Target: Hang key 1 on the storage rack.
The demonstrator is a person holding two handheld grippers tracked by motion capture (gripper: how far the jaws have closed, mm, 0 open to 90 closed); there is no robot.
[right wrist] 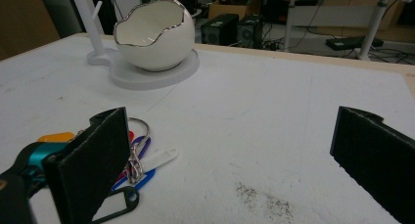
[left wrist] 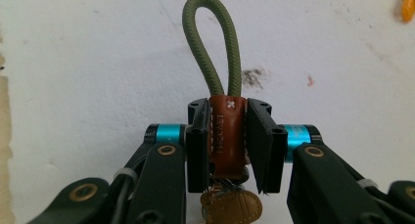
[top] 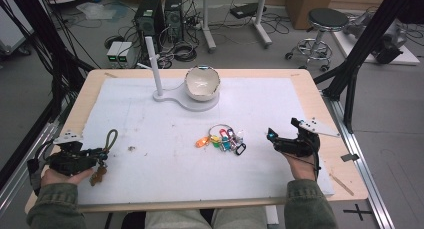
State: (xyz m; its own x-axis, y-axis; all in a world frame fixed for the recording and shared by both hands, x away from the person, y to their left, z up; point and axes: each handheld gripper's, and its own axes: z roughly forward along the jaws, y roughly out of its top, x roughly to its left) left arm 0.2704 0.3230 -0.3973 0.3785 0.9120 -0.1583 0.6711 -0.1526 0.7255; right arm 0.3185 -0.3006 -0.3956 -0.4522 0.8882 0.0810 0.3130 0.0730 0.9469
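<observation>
On the left side of the desk (top: pixel 300 89), the left hand-held gripper (top: pixel 102 153) has its jaws clamped on a key strap (left wrist: pixel 226 131). The pads press on the strap's brown leather sleeve, and a green rope loop (left wrist: pixel 211 43) sticks out past the jaws. A small brown leather tag (left wrist: pixel 231 208) hangs below. So the pick-up looks done: the strap is caught and sits just above the white mat (top: pixel 150 119).

What is left is a guess. A white stand (top: pixel 156 69) with a peg waits at the far side of the mat, well apart from the strap. The loop may go on that peg, or the strap may go in the bowl (top: pixel 202 83) beside it. Neither is done yet.

The right hand-held gripper (top: pixel 280 141) rests near the right edge of the mat. Its jaws stand wide apart with nothing between them. A bunch of key tags (top: pixel 222 139) lies in the middle of the mat, untouched.

The rope looks woven and bendy. The leather is smooth, with stitches. The bowl is shiny white, shaped like a cracked eggshell with a wavy silver rim. The key tags are bright plastic on a thin metal ring. The mat is flat, with a few dark smudges.
</observation>
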